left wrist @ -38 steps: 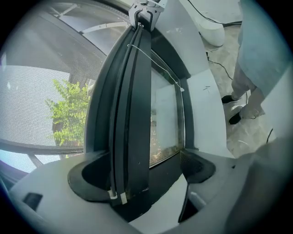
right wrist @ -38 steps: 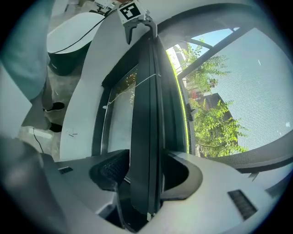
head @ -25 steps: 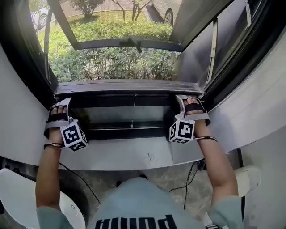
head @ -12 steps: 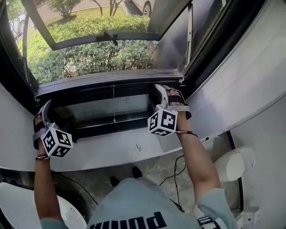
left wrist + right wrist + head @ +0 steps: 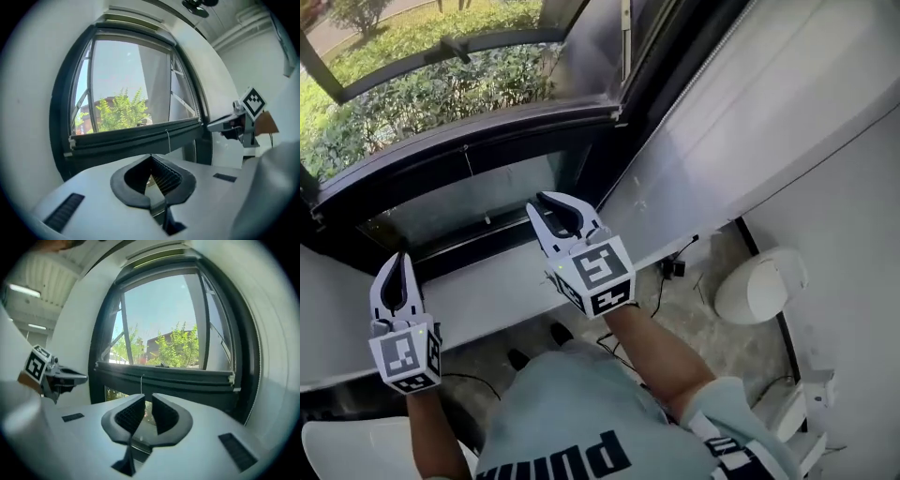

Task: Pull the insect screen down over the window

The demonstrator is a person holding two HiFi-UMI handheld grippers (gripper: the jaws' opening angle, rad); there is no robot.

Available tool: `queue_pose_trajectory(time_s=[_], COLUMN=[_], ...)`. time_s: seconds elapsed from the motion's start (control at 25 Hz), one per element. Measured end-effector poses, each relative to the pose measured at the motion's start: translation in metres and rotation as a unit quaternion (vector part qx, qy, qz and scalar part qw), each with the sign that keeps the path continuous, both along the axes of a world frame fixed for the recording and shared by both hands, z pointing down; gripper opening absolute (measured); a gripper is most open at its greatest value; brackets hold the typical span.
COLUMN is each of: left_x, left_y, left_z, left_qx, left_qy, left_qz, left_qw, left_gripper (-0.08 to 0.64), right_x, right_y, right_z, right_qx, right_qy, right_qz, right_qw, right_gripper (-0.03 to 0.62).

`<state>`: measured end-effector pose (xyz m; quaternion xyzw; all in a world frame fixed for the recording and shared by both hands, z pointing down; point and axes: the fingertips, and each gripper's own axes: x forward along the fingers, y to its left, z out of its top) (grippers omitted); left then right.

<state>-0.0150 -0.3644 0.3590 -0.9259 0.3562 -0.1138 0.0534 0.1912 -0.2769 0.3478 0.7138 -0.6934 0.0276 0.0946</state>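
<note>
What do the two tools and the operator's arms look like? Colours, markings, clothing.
The left tool and right tool have pale grey shells with black ribbed pads inside the jaws. Each carries a cube of black-and-white square markers. The arms are bare below the short sleeves of a grey-blue T-shirt with white lettering. The right tool's jaws are closing, with nothing between them.

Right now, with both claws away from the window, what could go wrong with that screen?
1. Neither the left claw, shut on nothing, nor the right claw, closing with nothing between its jaws, holds the screen's bar; if it is sprung and unlatched, it might roll back up.
2. In the right gripper view, greenery shows under the bar, so the window may not be fully covered and insects could get in.
</note>
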Motion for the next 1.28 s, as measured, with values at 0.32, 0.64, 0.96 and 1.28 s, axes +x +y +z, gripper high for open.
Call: queue_pose_trajectory(time_s=[0.32, 0.64, 0.96, 1.28], left_x=[0.028, 0.043, 0.040, -0.012], left_y=[0.078, 0.111, 0.149, 0.220], left_z=[0.011, 0.031, 0.045, 0.056], left_qx=[-0.037, -0.027, -0.039, -0.036], left_qy=[0.031, 0.021, 0.004, 0.021], left_qz=[-0.078, -0.140, -0.162, -0.168], left_qw=[0.9958, 0.9896, 0.9860, 0.9849], left_gripper=[0.012, 0.012, 0.012, 0.012], right_x=[-0.011, 0.001, -0.004, -0.046], right_y=[0.041, 0.050, 0.073, 0.141], right_z=[0.016, 0.056, 0.065, 0.061], right_qx=[0.022, 0.015, 0.014, 0.031], right_qy=[-0.020, -0.011, -0.021, -0.018], right_qz=[-0.059, -0.105, -0.127, -0.118], right_qw=[0.998, 0.994, 0.992, 0.992], right_gripper=[0.008, 0.006, 0.008, 0.008])
